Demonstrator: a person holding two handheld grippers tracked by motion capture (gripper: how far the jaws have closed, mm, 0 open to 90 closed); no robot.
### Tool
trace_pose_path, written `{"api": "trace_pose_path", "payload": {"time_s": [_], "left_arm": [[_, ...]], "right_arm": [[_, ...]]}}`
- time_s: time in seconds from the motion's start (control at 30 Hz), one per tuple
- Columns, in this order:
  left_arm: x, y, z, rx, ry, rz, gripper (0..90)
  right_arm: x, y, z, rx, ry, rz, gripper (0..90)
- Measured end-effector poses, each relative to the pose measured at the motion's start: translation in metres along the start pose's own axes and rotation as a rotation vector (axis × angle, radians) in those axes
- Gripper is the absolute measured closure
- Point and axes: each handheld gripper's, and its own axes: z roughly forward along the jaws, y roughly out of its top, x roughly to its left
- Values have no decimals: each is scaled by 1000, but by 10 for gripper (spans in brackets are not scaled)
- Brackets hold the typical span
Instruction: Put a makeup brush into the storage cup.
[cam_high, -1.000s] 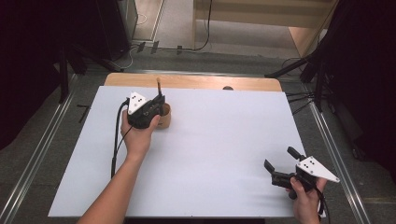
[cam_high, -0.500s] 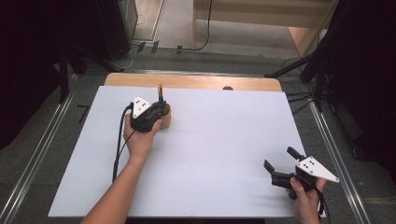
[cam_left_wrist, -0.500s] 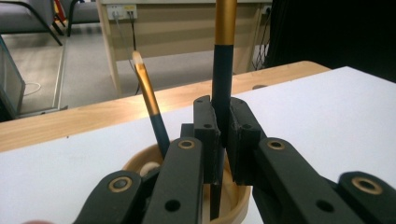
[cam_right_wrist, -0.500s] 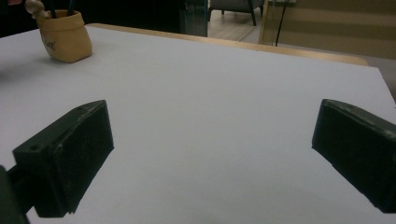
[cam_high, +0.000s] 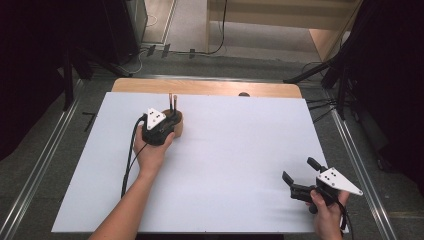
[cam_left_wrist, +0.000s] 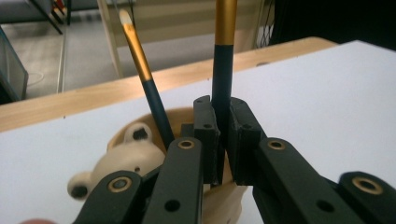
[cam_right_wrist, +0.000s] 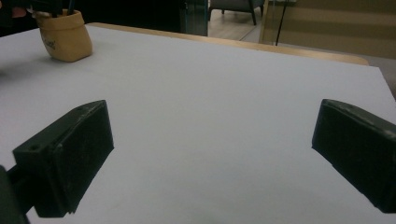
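Observation:
A tan bear-faced cup (cam_high: 178, 127) stands at the table's far left with two paintbrushes upright in it. My left gripper (cam_high: 170, 120) hangs over the cup. In the left gripper view it (cam_left_wrist: 223, 128) is shut on the dark handle of one gold-ferruled brush (cam_left_wrist: 222, 70). The second brush (cam_left_wrist: 142, 65) leans free to the left, its foot inside the cup (cam_left_wrist: 123, 161). My right gripper (cam_high: 299, 170) rests near the front right corner. Its jaws stand wide apart with nothing between them (cam_right_wrist: 210, 154), and the cup (cam_right_wrist: 65, 39) lies far off.
A white sheet (cam_high: 230, 160) covers the table. A strip of bare wood (cam_high: 210, 87) runs along the far edge. Metal rails (cam_high: 45, 165) flank both sides, and dark stands and cables lie on the floor behind.
My left gripper has shifted slightly right and nearer at the cup, and both brushes now show above it. The right gripper has not moved.

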Motion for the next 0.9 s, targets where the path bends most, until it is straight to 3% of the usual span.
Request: {"api": "trace_pose_path", "payload": {"time_s": [0.07,0.17,0.33,0.57,0.9], "left_arm": [[-2,1,-3,-14,3,-2,792],[-2,4,-11,-39,-16,-41,564],[-3,10,-23,-80,-49,-37,345],[-2,11,-33,-70,-80,-34,146],[11,0,-47,-50,-110,-60,0]], "right_arm": [[0,0,0,-1,0,1,0],[0,0,0,-2,1,3,0],[0,0,0,0,2,0,0],[0,0,0,1,3,0,0],[0,0,0,3,1,-1,0]]}}
